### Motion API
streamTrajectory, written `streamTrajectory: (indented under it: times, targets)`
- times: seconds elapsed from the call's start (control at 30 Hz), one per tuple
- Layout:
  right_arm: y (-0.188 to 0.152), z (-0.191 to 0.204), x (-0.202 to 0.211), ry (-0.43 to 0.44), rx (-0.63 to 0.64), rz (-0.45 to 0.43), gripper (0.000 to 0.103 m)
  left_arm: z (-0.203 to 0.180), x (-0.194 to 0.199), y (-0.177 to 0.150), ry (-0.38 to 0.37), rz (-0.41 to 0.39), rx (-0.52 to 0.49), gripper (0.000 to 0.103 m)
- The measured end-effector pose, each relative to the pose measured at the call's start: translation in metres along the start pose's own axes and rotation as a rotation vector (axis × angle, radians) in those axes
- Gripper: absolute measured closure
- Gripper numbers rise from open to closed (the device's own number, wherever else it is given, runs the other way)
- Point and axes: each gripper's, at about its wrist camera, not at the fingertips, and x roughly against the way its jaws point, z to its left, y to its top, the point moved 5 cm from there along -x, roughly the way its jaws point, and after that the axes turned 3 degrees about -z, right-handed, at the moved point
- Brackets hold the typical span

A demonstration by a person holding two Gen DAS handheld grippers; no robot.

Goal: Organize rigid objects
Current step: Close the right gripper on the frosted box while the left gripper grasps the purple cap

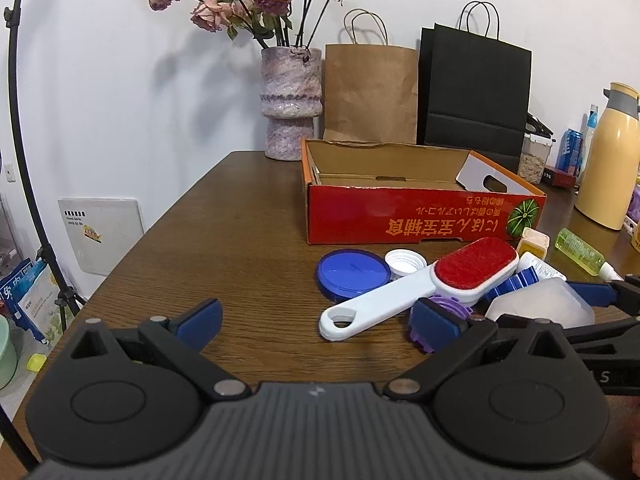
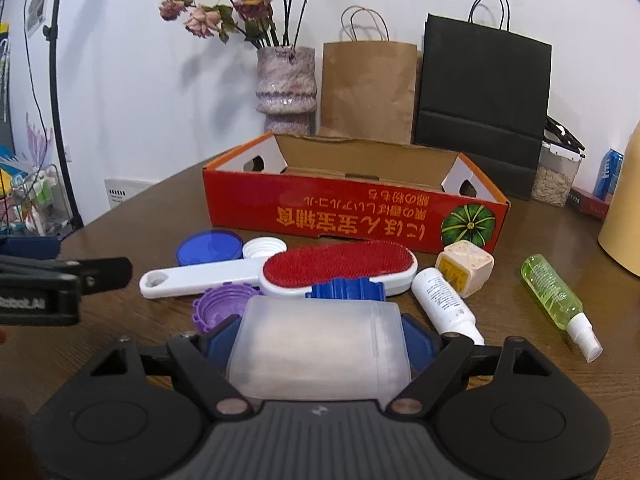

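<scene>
My right gripper (image 2: 318, 340) is shut on a frosted translucent plastic box (image 2: 320, 344), low over the table; the box also shows in the left wrist view (image 1: 540, 304). My left gripper (image 1: 316, 320) is open and empty, left of the pile. Ahead lie a white lint brush with a red pad (image 2: 340, 270), a blue round lid (image 2: 210, 246), a white cap (image 2: 264, 247), a purple cap (image 2: 220, 308), a blue ridged piece (image 2: 348, 290), a white tube (image 2: 444, 300), a cream cube container (image 2: 466, 266) and a green spray bottle (image 2: 554, 300). The open red cardboard box (image 2: 352, 212) stands behind them.
A vase of dried roses (image 2: 286, 80), a brown paper bag (image 2: 368, 88) and a black paper bag (image 2: 484, 92) stand at the table's back. A seed jar (image 2: 556, 180) and a yellow thermos (image 1: 608, 160) are at the right. The table's left edge (image 1: 132, 256) drops off to the floor.
</scene>
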Motion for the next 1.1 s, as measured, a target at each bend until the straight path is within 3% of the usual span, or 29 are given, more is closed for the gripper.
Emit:
streamTrajectory:
  times: [0.53, 1.1]
  targets:
    - [0.006, -0.049, 0.020, -0.008, -0.059, -0.076, 0.021, -0.053, -0.026, 0.003, -0.018, 0.048, -0.047, 0.000]
    - [0.003, -0.094, 0.013, -0.014, -0.114, -0.083, 0.021, -0.085, -0.057, -0.007, 0.004, 0.125, -0.058, 0.000]
